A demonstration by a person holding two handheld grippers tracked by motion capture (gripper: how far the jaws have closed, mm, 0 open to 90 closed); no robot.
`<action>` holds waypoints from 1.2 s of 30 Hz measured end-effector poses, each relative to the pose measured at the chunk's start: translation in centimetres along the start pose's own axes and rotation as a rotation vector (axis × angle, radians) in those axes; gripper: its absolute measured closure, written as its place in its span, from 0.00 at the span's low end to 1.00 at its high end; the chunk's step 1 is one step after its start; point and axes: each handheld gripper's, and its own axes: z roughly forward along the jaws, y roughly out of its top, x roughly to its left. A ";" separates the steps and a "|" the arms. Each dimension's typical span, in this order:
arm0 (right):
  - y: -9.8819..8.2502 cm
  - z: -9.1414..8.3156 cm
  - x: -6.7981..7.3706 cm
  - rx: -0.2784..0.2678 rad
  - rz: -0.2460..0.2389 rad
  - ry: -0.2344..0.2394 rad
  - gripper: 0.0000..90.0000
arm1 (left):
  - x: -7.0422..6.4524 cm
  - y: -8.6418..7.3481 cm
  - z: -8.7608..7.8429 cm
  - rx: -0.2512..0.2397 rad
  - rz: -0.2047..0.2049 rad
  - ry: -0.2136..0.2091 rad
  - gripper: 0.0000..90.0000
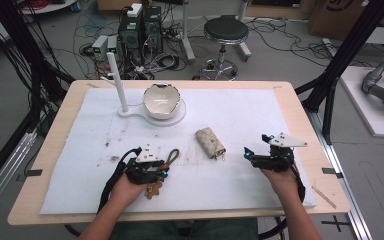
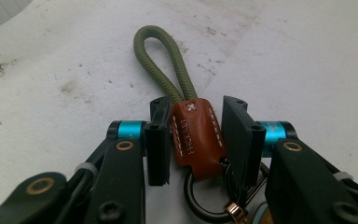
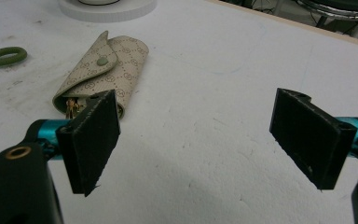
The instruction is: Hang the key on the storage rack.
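My left gripper [image 2: 196, 140] pinches the brown leather keychain tab [image 2: 196, 137] below its green cord loop [image 2: 161, 65]. My right gripper [image 3: 200, 140] hangs with jaws spread wide, near the beige key pouch [image 3: 107, 74].

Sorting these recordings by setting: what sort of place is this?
Probably a lab or workshop: computer towers amid loose floor cables, a stool, and a padded table inside a black frame.

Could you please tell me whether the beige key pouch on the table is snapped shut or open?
Shut: the key pouch has its flap folded over and held by the green snap, though metal bits poke out of its lower end.
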 end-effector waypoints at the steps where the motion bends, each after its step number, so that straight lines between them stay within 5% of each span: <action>1: 0.0 0.0 0.0 0.001 0.001 -0.001 0.18 | 0.0 0.0 0.0 0.000 0.003 0.001 0.72; 7: 0.0 0.1 0.1 0.003 -0.005 0.003 0.18 | -0.1 0.1 -0.1 -0.007 0.002 -0.010 0.77; 17: 0.0 0.2 0.3 0.007 -0.007 0.006 0.18 | 0.1 1.3 -2.2 -0.111 0.016 -0.008 0.78; 29: 0.3 0.5 0.8 0.012 -0.010 0.018 0.18 | 3.1 3.1 -8.6 -0.278 -0.014 0.119 0.78; 36: 0.3 0.7 1.0 0.012 -0.012 0.016 0.18 | 4.8 3.6 -10.8 -0.319 -0.035 0.174 0.78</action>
